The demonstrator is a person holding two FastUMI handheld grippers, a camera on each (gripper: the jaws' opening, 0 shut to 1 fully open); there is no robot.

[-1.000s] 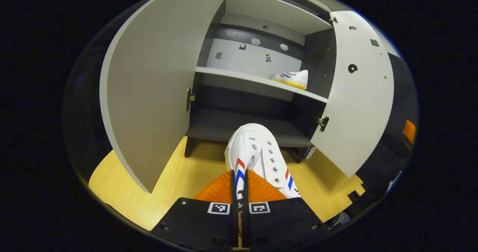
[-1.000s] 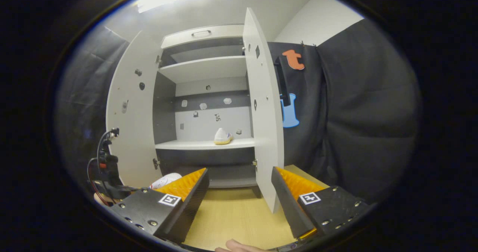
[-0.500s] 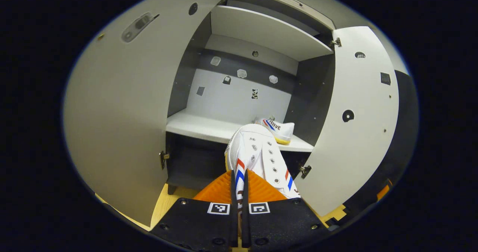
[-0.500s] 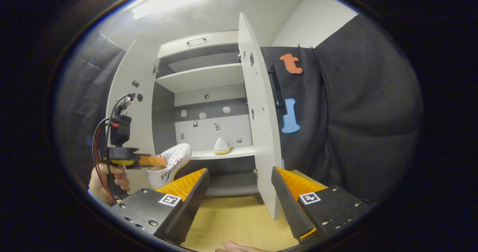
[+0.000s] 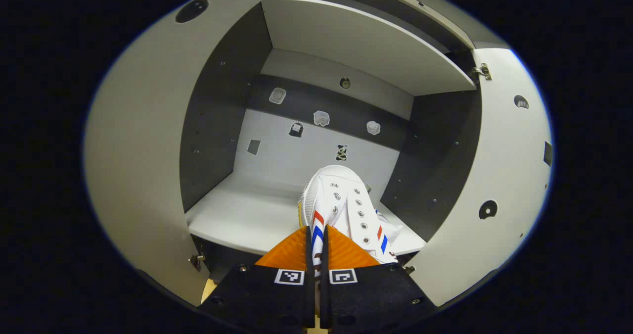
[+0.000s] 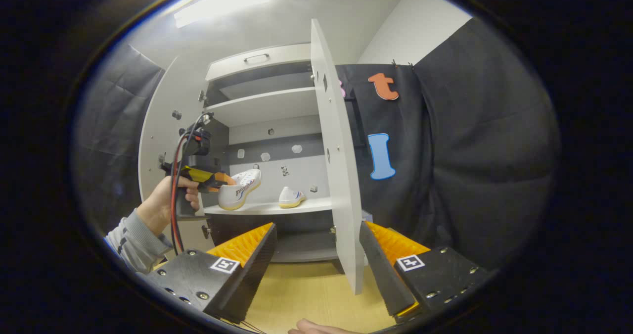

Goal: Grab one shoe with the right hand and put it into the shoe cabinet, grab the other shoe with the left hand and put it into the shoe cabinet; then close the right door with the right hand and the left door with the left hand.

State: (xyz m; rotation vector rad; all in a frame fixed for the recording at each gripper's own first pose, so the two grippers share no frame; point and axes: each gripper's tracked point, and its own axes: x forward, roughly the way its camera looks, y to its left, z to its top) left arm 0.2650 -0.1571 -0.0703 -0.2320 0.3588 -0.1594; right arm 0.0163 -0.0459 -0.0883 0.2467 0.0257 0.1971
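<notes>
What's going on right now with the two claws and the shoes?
Left gripper shut on second shoe, held at the middle shelf. Right gripper open, holding nothing. First shoe on that shelf. Both doors open; nothing in the way.

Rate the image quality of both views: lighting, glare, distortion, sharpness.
Left gripper view: even light, no glare; fisheye bows the left door and shelf; held shoe sharp. Right gripper view: ceiling light blown out; right door curves; far shoe small, soft.

no readable text; the lettering on the held shoe (image 6: 241, 189) is too blurred.
</notes>
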